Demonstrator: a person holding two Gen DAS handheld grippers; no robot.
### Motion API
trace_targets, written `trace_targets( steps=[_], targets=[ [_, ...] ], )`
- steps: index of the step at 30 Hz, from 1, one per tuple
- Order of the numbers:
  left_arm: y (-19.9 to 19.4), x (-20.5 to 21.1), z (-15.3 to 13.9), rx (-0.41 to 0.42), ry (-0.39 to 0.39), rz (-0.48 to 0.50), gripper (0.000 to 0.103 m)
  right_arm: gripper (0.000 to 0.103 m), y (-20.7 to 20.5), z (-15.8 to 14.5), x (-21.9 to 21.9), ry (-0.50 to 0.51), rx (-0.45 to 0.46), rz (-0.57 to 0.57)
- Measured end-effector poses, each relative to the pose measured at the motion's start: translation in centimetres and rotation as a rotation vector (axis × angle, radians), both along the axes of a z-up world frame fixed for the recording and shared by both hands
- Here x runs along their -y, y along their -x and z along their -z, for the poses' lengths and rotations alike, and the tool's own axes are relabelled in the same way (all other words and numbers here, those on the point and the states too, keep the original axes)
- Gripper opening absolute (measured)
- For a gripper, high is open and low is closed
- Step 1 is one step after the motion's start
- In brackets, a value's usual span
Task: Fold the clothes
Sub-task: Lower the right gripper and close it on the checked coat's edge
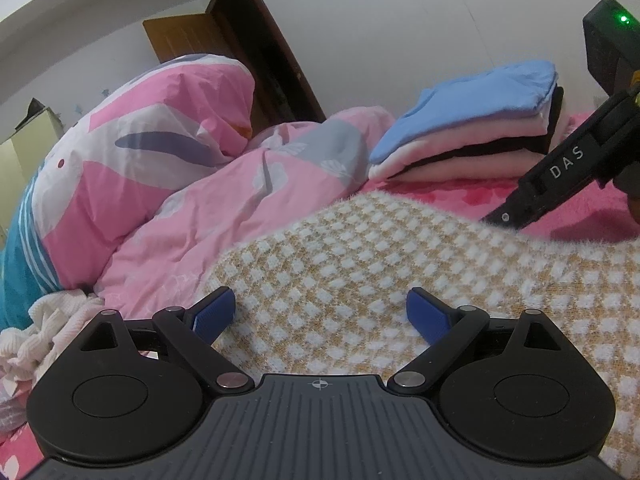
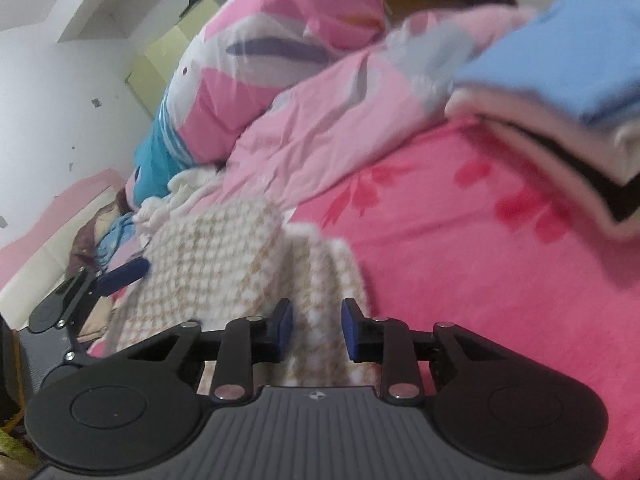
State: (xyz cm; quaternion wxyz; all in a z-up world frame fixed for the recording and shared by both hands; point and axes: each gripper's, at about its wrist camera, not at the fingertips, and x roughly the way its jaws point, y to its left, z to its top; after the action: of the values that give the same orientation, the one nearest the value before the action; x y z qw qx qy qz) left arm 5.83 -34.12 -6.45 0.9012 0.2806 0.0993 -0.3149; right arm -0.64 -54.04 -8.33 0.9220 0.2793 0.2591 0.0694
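Note:
A fuzzy yellow-and-white checked sweater lies on the pink bed. My left gripper hovers low over its near part, blue pads spread wide, open, gripping nothing. My right gripper reaches in from the right, and its tip meets the sweater's far edge, which is raised. In the right wrist view the right gripper has its pads drawn close with a fold of the sweater between them. A blue pad of the left gripper's finger shows at the sweater's left side. That view is blurred.
A stack of folded clothes, blue on top over pink and black layers, sits at the back right. A rumpled pink patterned duvet fills the left. White knit clothing lies crumpled at the left edge. The pink floral bedsheet spreads to the right.

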Motion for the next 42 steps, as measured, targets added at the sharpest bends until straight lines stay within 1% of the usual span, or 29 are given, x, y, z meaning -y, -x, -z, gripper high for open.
trace_targets(
  steps=[7,8,9,14,16,19,22,23,25,26,29,31,32,34,37,40,42],
  targets=[
    [0.0,-0.4,0.0,0.000,0.020,0.002,0.093,0.030,-0.5,0.9,-0.6,0.007,0.012,-0.064],
    [0.0,-0.4,0.0,0.000,0.022,0.002,0.093,0.030,-0.5,0.8,-0.6,0.010,0.023,-0.073],
    [0.0,-0.4,0.0,0.000,0.024,0.002,0.093,0.027,-0.4,0.7,-0.7,0.012,0.034,-0.082],
    [0.1,-0.4,0.0,0.001,0.028,0.002,0.093,0.026,-0.9,0.0,-1.1,0.081,0.042,-0.061],
    [0.1,-0.5,0.1,0.002,0.029,0.001,0.093,0.028,-1.4,-0.2,-1.0,0.094,0.034,-0.046],
    [0.1,-0.5,0.1,0.003,0.031,0.000,0.093,0.029,-2.4,0.0,-0.6,0.086,0.024,-0.055],
    [0.1,-0.6,0.1,0.003,0.033,-0.003,0.093,0.029,-3.1,0.3,-0.4,0.049,0.022,-0.080],
    [0.1,-0.6,0.1,0.003,0.034,-0.003,0.093,0.027,-3.1,0.4,-0.4,0.034,0.024,-0.087],
    [0.1,-0.5,0.1,0.003,0.034,-0.004,0.093,0.017,-3.1,0.6,-0.3,0.008,0.033,-0.095],
    [0.1,-0.5,0.1,0.003,0.032,-0.005,0.093,0.003,-2.8,0.4,-0.5,0.017,0.048,-0.089],
    [0.1,-0.3,0.0,-0.001,0.018,-0.004,0.093,0.003,-1.5,-0.9,-1.3,0.091,0.129,-0.044],
    [0.0,0.0,-0.2,-0.006,0.001,-0.002,0.093,0.002,-1.1,-1.3,-1.2,0.102,0.150,-0.020],
    [0.0,0.1,-0.1,-0.007,-0.002,-0.002,0.093,0.002,-1.2,-1.1,-1.1,0.113,0.137,-0.009],
    [-0.1,0.2,-0.1,-0.008,-0.009,-0.002,0.093,0.002,-1.8,0.2,-1.1,0.138,0.080,0.006],
    [-0.1,0.4,-0.1,-0.010,-0.020,-0.002,0.093,0.002,-2.5,1.7,-0.3,0.097,0.026,0.012],
    [-0.1,0.5,0.0,-0.011,-0.030,-0.002,0.093,0.004,-2.5,1.4,-0.2,0.103,-0.005,0.015],
    [-0.2,0.7,0.0,-0.013,-0.037,-0.002,0.093,0.009,-1.3,0.4,-0.1,0.119,-0.002,0.051]
  ],
)
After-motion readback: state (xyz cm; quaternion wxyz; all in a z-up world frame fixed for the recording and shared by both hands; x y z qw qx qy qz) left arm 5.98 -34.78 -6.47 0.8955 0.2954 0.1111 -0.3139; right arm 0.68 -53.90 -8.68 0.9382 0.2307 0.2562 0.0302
